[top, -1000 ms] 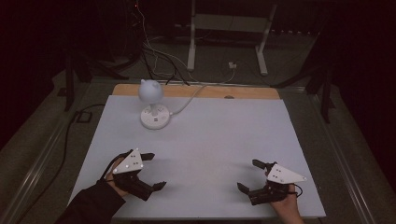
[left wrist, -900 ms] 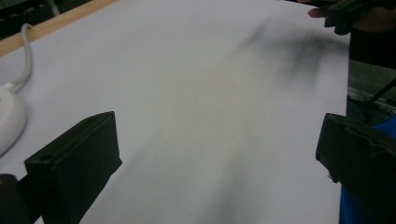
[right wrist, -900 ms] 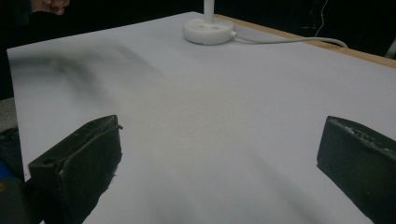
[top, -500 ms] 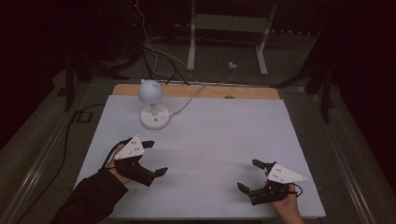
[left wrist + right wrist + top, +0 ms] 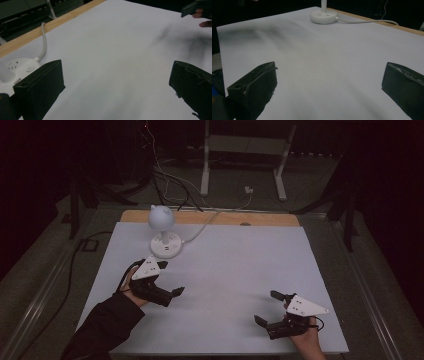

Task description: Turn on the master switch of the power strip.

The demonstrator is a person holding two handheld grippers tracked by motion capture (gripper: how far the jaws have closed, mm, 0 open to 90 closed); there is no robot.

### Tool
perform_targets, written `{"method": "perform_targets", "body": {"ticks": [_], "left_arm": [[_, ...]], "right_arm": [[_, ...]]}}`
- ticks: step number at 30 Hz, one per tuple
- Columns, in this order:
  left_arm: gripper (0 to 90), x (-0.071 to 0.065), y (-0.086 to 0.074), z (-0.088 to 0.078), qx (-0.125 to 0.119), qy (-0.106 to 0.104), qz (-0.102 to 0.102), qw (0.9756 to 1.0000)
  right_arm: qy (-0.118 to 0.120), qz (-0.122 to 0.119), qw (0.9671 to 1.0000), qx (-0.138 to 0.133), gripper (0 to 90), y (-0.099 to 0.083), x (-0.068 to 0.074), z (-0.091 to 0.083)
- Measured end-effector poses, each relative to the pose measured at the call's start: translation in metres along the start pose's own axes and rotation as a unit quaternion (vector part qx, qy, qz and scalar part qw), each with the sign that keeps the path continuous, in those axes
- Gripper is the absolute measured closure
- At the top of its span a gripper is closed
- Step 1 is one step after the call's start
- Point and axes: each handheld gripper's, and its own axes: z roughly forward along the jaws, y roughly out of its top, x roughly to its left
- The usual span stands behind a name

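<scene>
Lay broad and white, the table point(image 5: 225, 285), with a wooden strip point(image 5: 210, 218) along its far edge. Stood near the far-left corner, a white lamp point(image 5: 162, 217) on a round base point(image 5: 165, 247) with sockets, its white cable point(image 5: 210, 220) trailing off over the wooden strip. Hovered just in front of that base, the left gripper point(image 5: 167, 280), jaws spread wide with nothing between them. Sat near the front right of the table, well apart from the lamp, the right gripper point(image 5: 267, 309), jaws likewise wide and empty. No task thing named.
</scene>
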Motion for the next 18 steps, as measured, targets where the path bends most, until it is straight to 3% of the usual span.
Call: {"method": "perform_targets", "body": {"ticks": [2, 7, 15, 18], "left_arm": [[0.2, 0.004, 0.002, 0.006, 0.001, 0.014, -0.001, 0.9999], [0.2, 0.010, 0.004, 0.011, -0.005, 0.018, -0.010, 0.9998], [0.2, 0.026, 0.008, 0.020, -0.014, 0.044, -0.029, 0.9985], [0.2, 0.029, 0.009, 0.025, -0.013, 0.054, -0.026, 0.9981]], "right_arm": [[0.000, 0.000, 1.0000, 0.001, 0.1, 0.000, 0.000, 0.000], [0.001, 0.000, 1.0000, 0.000, 0.1, 0.000, 0.000, 0.000], [0.001, 0.000, 1.0000, -0.002, 0.0, 0.000, 0.000, -0.001], [0.002, 0.000, 1.0000, -0.002, 0.1, 0.000, 0.000, -0.001]]}}
